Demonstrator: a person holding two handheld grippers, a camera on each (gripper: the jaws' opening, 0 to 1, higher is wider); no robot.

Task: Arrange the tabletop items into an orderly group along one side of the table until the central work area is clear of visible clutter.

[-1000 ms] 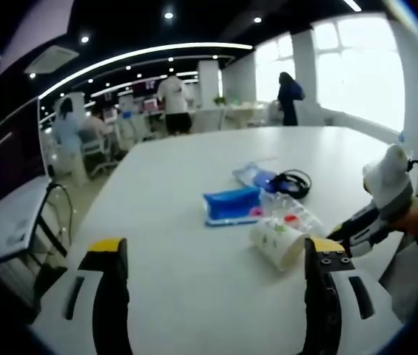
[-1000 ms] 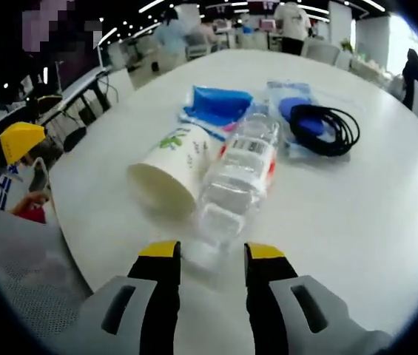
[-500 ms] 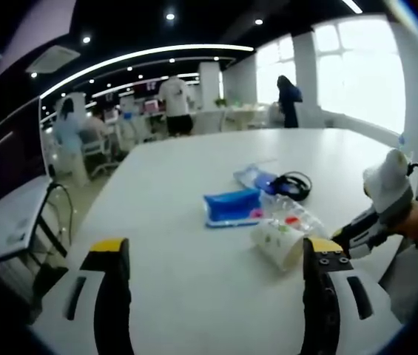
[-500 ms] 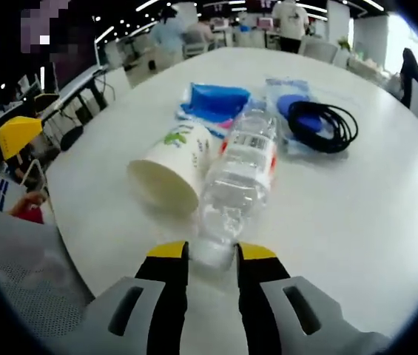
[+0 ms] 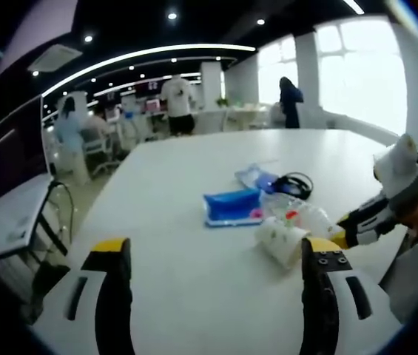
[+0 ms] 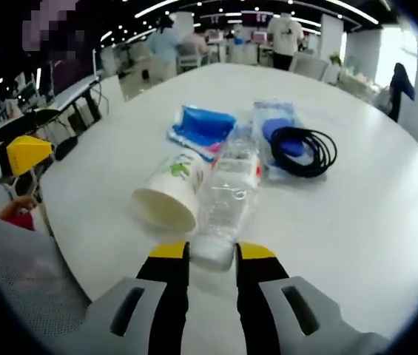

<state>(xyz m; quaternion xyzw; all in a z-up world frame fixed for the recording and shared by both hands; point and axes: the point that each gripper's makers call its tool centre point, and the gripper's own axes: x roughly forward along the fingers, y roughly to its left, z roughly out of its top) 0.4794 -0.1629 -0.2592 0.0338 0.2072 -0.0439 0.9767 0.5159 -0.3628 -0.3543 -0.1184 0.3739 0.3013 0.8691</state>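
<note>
Since a second ago our right gripper (image 6: 211, 255) has closed its jaws from a wide gap onto the cap end of the plastic bottle (image 6: 227, 192), and in the left gripper view that gripper (image 5: 342, 234) and the bottle (image 5: 297, 215) now sit a little further right, with the paper cup (image 5: 281, 240) rolled slightly. We count one bottle, clear, lying on its side on the white table (image 6: 356, 222), its far end pointing toward the rest of the pile. One paper cup (image 6: 169, 191) with a green print lies on its side, touching the bottle on its left in the right gripper view, open mouth toward us. One blue packet (image 6: 203, 126) lies just beyond the cup, and one clear bag (image 6: 279, 137) holding something blue lies beside it with one coil of black cable (image 6: 302, 150) on top. What the blue thing in the bag is, we cannot make out. Our left gripper (image 5: 212, 255) hangs above the near table edge with its jaws wide apart and nothing between them. In the right gripper view one of its yellow-tipped jaws pokes in from the left edge, the rest cut off. Three people stand or sit far behind among desks, too small to describe
</note>
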